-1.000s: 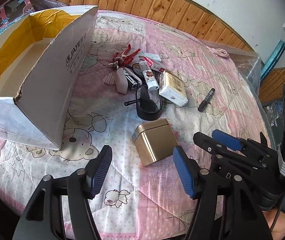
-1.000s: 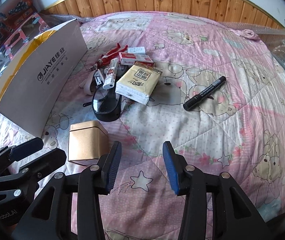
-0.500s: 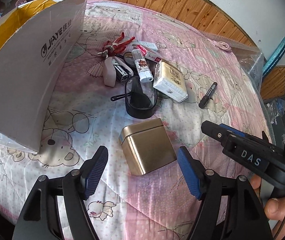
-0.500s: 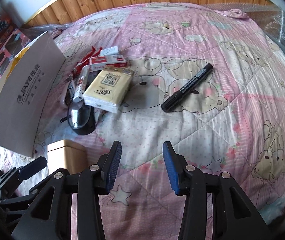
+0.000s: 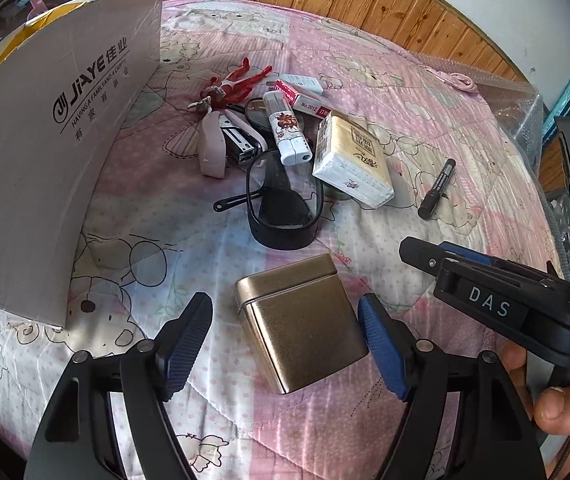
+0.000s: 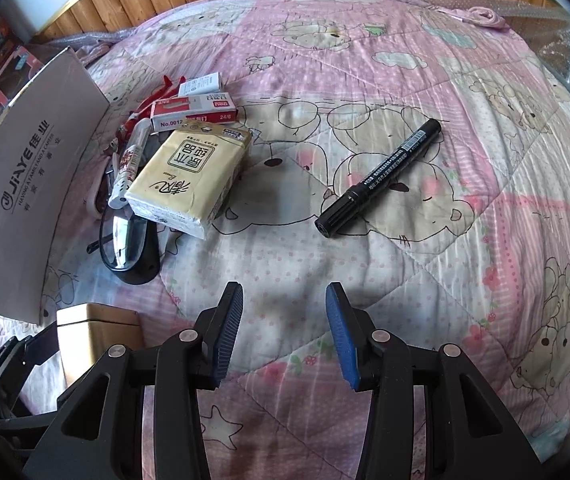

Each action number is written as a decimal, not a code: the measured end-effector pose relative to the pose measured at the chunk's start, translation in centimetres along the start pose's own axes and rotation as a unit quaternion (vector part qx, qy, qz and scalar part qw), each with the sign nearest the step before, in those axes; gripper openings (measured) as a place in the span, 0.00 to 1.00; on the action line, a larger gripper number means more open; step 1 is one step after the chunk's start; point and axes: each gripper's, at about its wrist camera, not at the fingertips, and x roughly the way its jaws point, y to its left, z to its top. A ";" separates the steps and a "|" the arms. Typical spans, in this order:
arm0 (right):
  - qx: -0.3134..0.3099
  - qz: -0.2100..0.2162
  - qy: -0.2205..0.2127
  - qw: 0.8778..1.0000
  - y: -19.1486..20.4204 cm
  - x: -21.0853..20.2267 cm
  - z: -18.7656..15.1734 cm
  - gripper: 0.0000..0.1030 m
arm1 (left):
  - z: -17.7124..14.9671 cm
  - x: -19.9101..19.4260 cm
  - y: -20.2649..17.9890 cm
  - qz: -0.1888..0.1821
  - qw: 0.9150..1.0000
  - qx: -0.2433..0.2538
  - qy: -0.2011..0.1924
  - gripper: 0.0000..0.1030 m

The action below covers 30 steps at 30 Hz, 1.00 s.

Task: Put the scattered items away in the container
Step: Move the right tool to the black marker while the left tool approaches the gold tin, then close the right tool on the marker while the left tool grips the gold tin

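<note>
The left hand-held gripper (image 5: 285,344) is spread wide, its blue ribbed pads flanking the square gold metal tin (image 5: 299,320) on the pink quilted bed (image 6: 405,80) without touching it. The right hand-held gripper (image 6: 285,336) hangs with its pads apart and empty above the quilt, the black marker pen (image 6: 381,178) ahead of it. The grey cardboard box (image 5: 45,152) stands to the left of the tin, apart from it.
</note>
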 end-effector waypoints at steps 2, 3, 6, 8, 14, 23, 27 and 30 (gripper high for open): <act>-0.003 -0.005 0.002 1.000 -0.1 0.4 0.2 0.45 | -0.1 0.6 -0.3 0.006 1.000 0.007 0.004 0.74; -0.003 -0.007 0.002 1.000 -0.2 0.5 0.4 0.45 | -0.1 0.9 -0.4 0.017 1.000 0.010 0.006 0.74; 0.003 -0.011 0.000 1.000 -0.6 1.0 1.3 0.45 | -0.2 1.7 0.0 0.029 0.999 0.015 0.005 0.74; 0.014 -0.007 -0.002 1.000 -1.1 1.4 2.1 0.45 | 0.0 1.7 0.2 0.030 0.999 0.015 -0.002 0.73; 0.027 -0.018 -0.021 0.999 -1.2 2.5 4.0 0.51 | 0.5 1.7 0.9 0.039 0.999 0.016 -0.007 0.54; 0.038 -0.039 -0.038 0.998 -2.4 2.4 4.4 0.17 | 0.3 1.2 1.3 0.038 0.999 0.011 -0.009 0.48; 0.059 -0.020 -0.039 0.997 -3.2 1.8 4.1 0.15 | 0.2 0.7 1.4 0.032 0.999 0.003 -0.009 0.48; 0.073 -0.006 -0.038 0.997 -3.5 1.2 3.5 0.14 | 0.2 0.2 1.4 0.030 0.999 0.003 -0.014 0.48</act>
